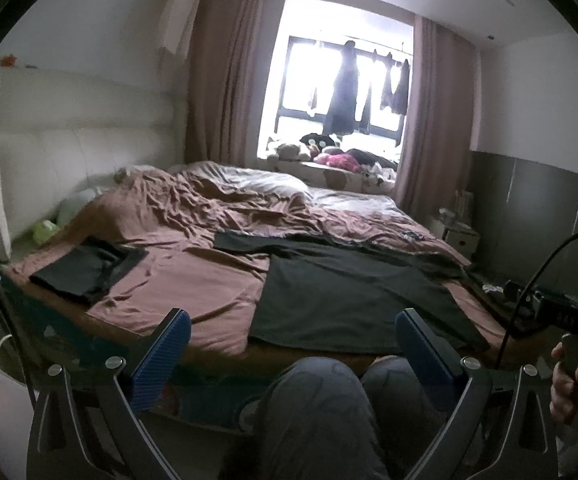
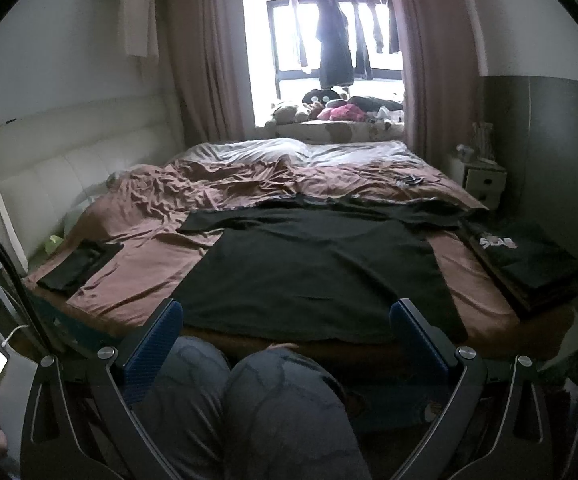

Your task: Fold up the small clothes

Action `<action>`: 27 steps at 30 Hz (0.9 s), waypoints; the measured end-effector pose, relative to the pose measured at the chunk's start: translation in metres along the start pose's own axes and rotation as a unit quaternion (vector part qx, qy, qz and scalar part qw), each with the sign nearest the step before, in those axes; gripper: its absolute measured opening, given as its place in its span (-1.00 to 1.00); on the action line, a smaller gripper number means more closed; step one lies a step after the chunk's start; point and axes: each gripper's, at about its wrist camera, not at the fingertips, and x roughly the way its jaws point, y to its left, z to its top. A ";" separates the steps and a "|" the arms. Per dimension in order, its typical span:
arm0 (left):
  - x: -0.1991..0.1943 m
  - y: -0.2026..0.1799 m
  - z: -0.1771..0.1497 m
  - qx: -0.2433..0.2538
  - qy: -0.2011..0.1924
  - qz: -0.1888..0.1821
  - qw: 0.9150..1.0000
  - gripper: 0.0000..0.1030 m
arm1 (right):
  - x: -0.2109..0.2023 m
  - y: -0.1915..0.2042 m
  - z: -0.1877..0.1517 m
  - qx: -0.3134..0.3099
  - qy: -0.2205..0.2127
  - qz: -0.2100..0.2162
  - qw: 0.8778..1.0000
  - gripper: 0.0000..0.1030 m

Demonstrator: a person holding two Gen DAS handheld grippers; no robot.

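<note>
Lying flat, black T-shirt (image 2: 313, 272) points collar toward window (image 2: 329, 52).

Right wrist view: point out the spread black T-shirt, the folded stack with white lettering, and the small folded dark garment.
Spread black T-shirt (image 2: 313, 272), right wrist view, middle of its body.
Folded stack (image 2: 529, 260), right wrist view, top garment.
Small folded dark garment (image 2: 77, 266), right wrist view, its centre.
</note>
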 end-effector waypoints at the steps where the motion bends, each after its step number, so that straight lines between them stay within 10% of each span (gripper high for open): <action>1: 0.004 0.000 0.001 0.000 0.003 -0.005 1.000 0.99 | 0.004 -0.002 0.004 0.000 0.000 -0.003 1.000 1.00; 27: 0.152 0.053 0.047 -0.029 0.058 0.049 0.997 0.99 | 0.163 -0.033 0.083 -0.004 0.062 0.003 0.998 1.00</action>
